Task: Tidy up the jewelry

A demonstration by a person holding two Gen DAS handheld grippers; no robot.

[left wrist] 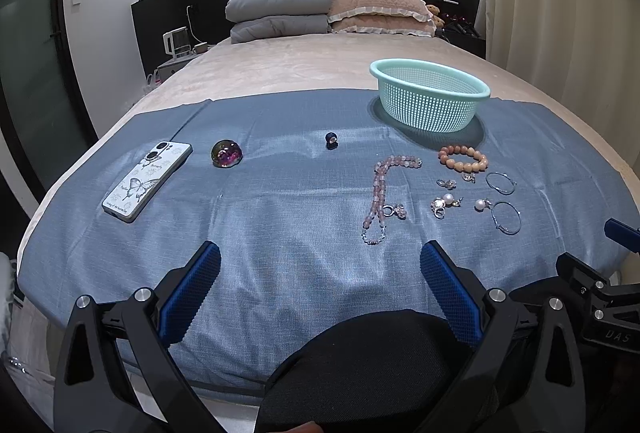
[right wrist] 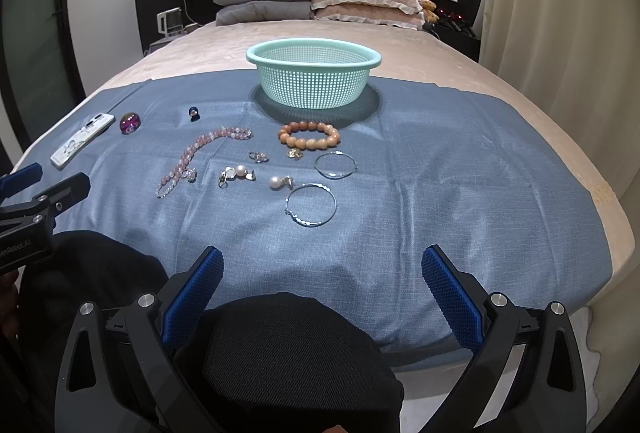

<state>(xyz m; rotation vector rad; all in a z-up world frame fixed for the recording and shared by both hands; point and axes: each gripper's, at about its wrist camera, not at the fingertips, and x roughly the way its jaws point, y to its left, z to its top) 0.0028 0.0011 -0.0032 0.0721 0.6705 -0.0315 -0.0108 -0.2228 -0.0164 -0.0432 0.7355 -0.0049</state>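
A mint green mesh basket (right wrist: pixel 312 73) (left wrist: pixel 430 93) stands on a blue cloth (right wrist: pixel 440 173) (left wrist: pixel 280 201) on the bed. In front of it lie an orange bead bracelet (right wrist: pixel 309 136) (left wrist: pixel 463 158), a pink bead necklace (right wrist: pixel 192 157) (left wrist: pixel 380 193), two silver hoop earrings (right wrist: pixel 311 204) (right wrist: pixel 335 164), two pearl earrings (right wrist: pixel 236 173) (right wrist: pixel 280 182) and small charms (right wrist: pixel 259 156). A dark ring (right wrist: pixel 193 112) (left wrist: pixel 331 140) lies further left. My left gripper (left wrist: pixel 320 273) and right gripper (right wrist: pixel 322 273) are both open and empty, near the bed's front edge.
A phone with a butterfly case (left wrist: pixel 147 180) (right wrist: pixel 82 145) and a purple glass dome (left wrist: pixel 226 154) (right wrist: pixel 130 122) lie on the cloth's left. Pillows (right wrist: pixel 320 1) and a dark headboard are at the far end. Curtains (right wrist: pixel 560 13) hang at the right.
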